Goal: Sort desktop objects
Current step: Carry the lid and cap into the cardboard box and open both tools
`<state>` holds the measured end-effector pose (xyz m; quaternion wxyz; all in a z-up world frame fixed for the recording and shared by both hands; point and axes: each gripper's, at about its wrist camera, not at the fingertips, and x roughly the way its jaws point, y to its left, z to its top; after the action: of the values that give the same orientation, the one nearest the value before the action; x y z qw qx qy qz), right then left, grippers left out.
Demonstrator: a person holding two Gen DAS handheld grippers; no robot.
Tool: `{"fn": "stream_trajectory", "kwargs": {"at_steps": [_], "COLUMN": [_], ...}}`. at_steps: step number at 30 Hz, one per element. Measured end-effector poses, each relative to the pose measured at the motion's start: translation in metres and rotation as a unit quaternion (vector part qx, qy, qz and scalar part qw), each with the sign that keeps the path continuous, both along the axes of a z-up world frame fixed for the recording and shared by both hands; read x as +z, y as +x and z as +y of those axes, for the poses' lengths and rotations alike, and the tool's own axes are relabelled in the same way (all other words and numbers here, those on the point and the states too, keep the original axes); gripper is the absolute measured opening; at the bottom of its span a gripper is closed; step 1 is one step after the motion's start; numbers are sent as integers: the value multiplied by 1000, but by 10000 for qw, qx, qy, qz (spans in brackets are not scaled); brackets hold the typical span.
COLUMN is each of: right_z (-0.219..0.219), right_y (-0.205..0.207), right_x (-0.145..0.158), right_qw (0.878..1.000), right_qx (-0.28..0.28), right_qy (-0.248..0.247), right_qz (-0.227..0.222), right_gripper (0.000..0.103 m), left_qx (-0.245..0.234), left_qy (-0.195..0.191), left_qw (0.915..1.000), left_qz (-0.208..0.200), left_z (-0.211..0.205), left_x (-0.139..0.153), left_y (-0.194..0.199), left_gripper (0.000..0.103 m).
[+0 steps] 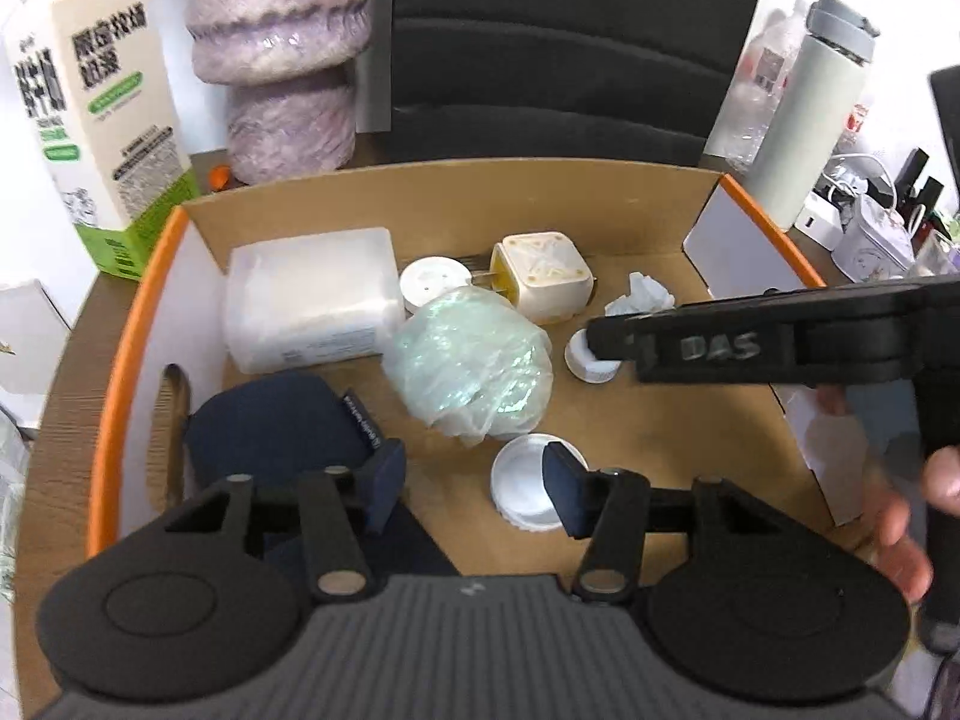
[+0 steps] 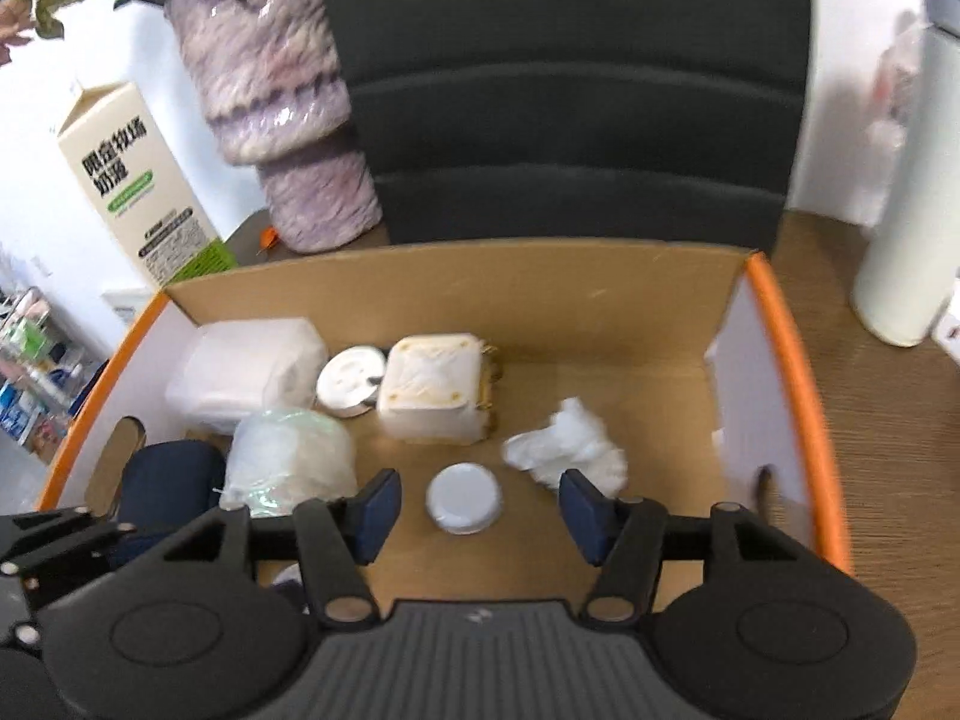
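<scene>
While both claws hang released, right claw (image 2: 480, 510) straddles white cap (image 2: 463, 498) (untouched) — left claw (image 1: 474, 480) beside lid (image 1: 528, 492)

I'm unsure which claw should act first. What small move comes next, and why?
Probably lower the right claw onto the small white cap and close: the cap lies between its open fingers, on the bare floor of the box.

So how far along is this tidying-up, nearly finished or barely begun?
Well along, it seems. Done: the cardboard box already holds a plastic container, a cream square jar, a wrapped bundle, crumpled tissue and white lids. In hand: nothing; the left gripper and right gripper hover open over the box. Left: perhaps the milk carton and the flask outside it.
</scene>
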<state>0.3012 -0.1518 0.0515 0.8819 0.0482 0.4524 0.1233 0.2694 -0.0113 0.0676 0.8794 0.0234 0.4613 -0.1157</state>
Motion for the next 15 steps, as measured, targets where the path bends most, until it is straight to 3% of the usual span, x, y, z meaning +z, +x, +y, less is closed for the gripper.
{"fn": "stream_trajectory", "kwargs": {"at_steps": [2, 4, 8, 10, 15], "right_z": [-6, -8, -15, -21, -35], "right_y": [-11, -23, -59, -82, -150], "right_x": [13, 25, 50, 60, 69], "right_qw": [9999, 9994, 9963, 9950, 9898], "right_qx": [33, 39, -6, 6, -72], "right_qy": [12, -180, -544, -518, -392], "right_qz": [-112, -293, -668, -851, -1368], "right_gripper": [58, 61, 69, 73, 78], "left_qx": [170, 341, 493, 654, 1012], "left_qy": [197, 345, 151, 184, 250], "left_qw": [9996, 9985, 9976, 9954, 9893], "left_qz": [-82, -267, -459, -669, -1023], "left_z": [2, 7, 19, 24, 36], "left_x": [9, 23, 48, 56, 57], "left_y": [-7, -18, -42, -61, -117], "left_gripper": [64, 68, 74, 85, 92]}}
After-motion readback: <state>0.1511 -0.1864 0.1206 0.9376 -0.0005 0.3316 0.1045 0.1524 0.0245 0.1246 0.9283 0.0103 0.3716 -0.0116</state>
